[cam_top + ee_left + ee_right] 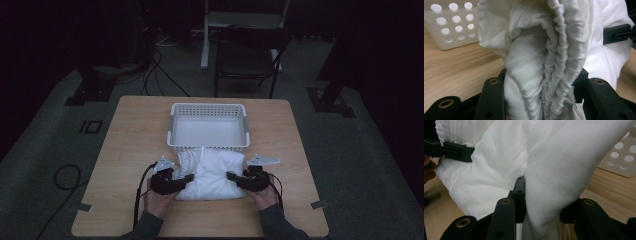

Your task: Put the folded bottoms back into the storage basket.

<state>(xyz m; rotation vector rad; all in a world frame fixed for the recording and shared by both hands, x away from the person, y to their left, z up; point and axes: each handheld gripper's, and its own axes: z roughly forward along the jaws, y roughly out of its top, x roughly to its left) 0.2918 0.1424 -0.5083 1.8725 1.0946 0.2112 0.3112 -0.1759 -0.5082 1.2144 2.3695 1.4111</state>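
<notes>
You have the white garment (pixel 212 172) bunched up on the wooden table (pixel 125 150), lying just in front of the white perforated basket (pixel 209 125) on your side of it, its far edge touching or nearly touching the basket's near wall. Your left gripper (pixel 187 179) is clamped on the garment's left end: in the left gripper view the gathered, elastic-ruffled edge (pixel 556 62) is pinched between the two black jaws, and the basket's holed wall sits off beyond it to the upper left. Your right gripper (pixel 231 176) is clenched on the garment's right end, with a thick smooth fold of the fabric (pixel 549 195) squeezed between its jaws and the basket's corner showing behind it at the right. The two grippers face each other across the bundle, both on the near side of the basket, your hands low over the table.
</notes>
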